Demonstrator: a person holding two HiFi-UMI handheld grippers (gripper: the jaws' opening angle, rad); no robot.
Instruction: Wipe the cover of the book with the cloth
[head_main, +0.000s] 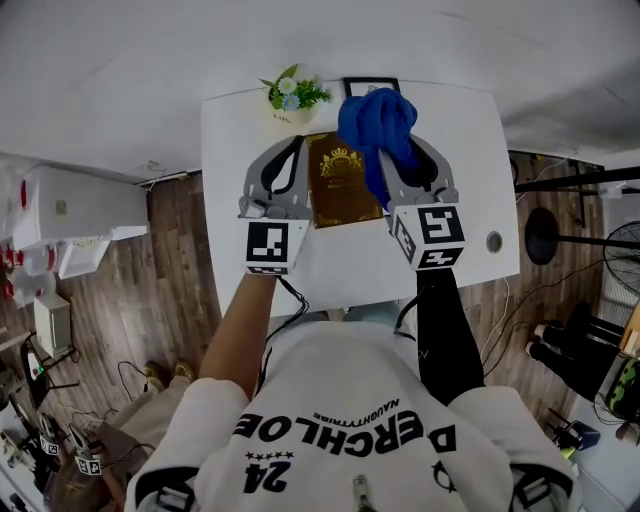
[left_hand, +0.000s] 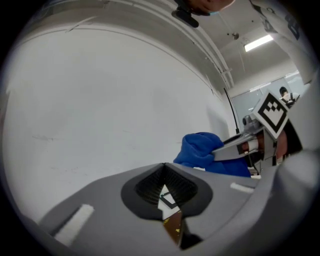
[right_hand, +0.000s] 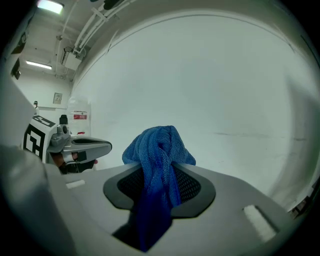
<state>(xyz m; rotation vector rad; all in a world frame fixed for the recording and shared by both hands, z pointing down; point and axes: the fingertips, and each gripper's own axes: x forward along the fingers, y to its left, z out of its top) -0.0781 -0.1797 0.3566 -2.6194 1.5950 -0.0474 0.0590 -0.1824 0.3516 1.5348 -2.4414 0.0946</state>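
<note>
Book (head_main: 345, 185) lay flat on white tabletop (head_main: 340, 262), cover up, long axis running away from person, between both grippers. Right gripper (right_hand: 161, 186): jaws clamped on bunched blue cloth (right_hand: 159, 145), which hung over book's far right corner. Left gripper (left_hand: 169, 202): jaws together, nothing held, just beside book's left edge. Cover lay left of cloth and lower; wipe likely to fall to right gripper, sweeping leftward and along long axis.
</note>
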